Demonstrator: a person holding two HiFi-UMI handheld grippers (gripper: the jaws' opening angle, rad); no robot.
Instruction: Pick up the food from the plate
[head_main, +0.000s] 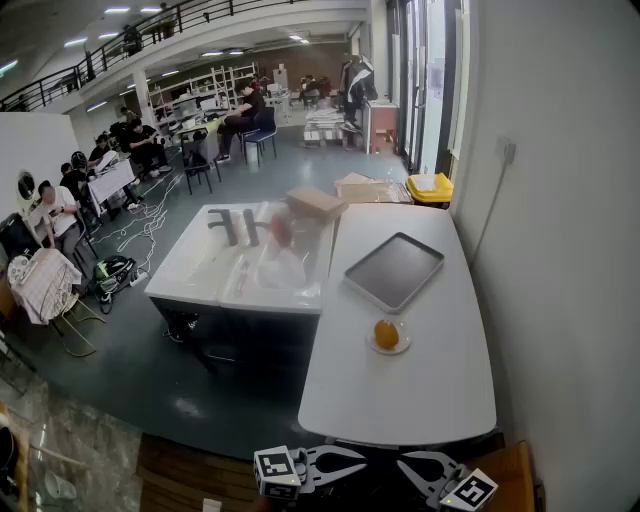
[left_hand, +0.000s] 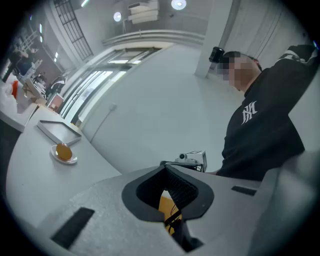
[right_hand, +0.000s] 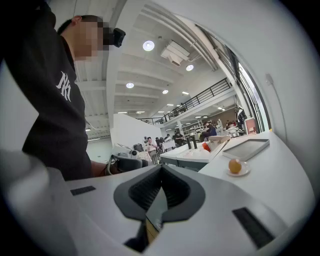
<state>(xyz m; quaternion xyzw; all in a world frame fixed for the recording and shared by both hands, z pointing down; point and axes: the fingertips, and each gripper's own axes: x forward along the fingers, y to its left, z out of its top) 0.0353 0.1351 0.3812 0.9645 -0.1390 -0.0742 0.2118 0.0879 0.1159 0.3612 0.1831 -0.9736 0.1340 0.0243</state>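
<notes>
Picking up the food (head_main: 386, 334) has not begun. It is a round orange piece on a small plate (head_main: 403, 346), which sits on the white table (head_main: 400, 400) just on the near side of the dark tray (head_main: 394, 270), with the sink (head_main: 240, 270) off to the left.

Both tools hang at the near edge of the table, well apart from the plate. The left gripper (left_hand: 165, 167) has its jaws together with nothing between them. The right gripper (right_hand: 161, 169) is the same, tips meeting and empty.

The right gripper looks the handier one, since the plate lies slightly to its side. It would do best to spread its jaws wide before it gets close, then come down from above so that one jaw passes on each side of the food. The piece looks round and probably soft, so a slow, light squeeze at its widest part should hold it without crushing it or rolling it away. Lifting straight up should keep the plate from being dragged along.
</notes>
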